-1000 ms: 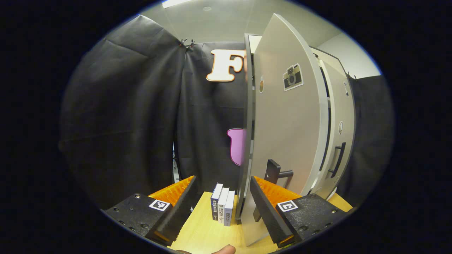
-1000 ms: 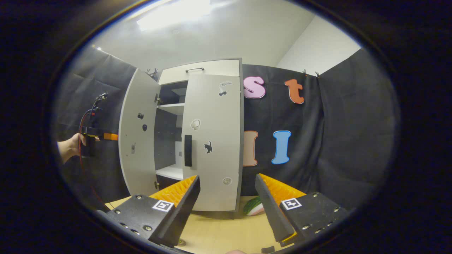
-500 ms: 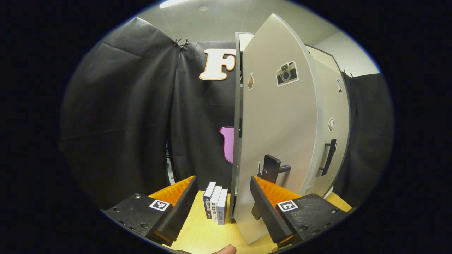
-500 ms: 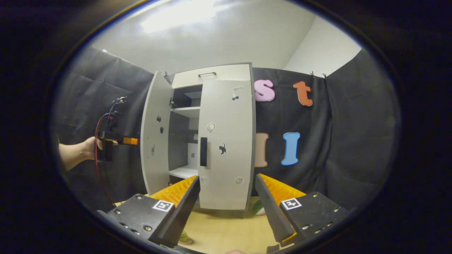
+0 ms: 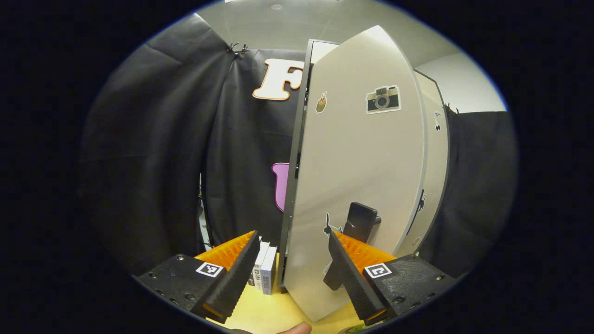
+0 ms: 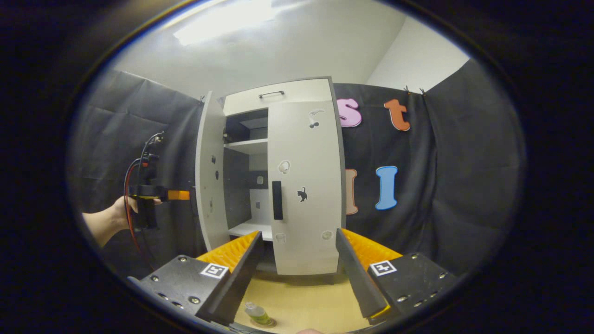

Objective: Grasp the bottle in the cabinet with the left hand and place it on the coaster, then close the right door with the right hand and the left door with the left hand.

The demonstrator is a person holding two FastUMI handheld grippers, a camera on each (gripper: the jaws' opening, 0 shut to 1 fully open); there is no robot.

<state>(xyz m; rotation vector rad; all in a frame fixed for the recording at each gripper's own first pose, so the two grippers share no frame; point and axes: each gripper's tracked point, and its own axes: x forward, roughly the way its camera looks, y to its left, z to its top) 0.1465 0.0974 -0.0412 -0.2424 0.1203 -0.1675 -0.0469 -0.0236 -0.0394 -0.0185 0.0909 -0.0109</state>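
- Left gripper view: the left gripper (image 5: pixel 290 266) has its fingers spread wide and grips nothing. They straddle the lower edge of the left door (image 5: pixel 357 185), with the door's handle (image 5: pixel 359 220) just above the right-hand finger.
- Right gripper view: the right gripper (image 6: pixel 297 266) is also wide open and empty, held back from the cabinet (image 6: pixel 274 176). The right door (image 6: pixel 306 185) looks shut; the left door is partly open.
- The bottle (image 6: pixel 257 314) stands on the table (image 6: pixel 301 306) near its front edge, on what seems to be the coaster (image 6: pixel 264 321). So placing looks done and only the left door remains.
- Risks, as I judge them: a finger could catch on the handle, jerking the door or jamming the gripper. A hard push could slam the door and shake the cabinet. A push too near the hinge may leave it ajar.
- The books (image 5: pixel 264 273) stand on the table beside the cabinet's left side, close to the left gripper's path; a low sweep could knock them.
- Differences: the right gripper view gives the cabinet front, its shelves, the bottle, and the hand (image 6: pixel 118 213) holding the left gripper. The left gripper view gives the door's outer face close up and the books.
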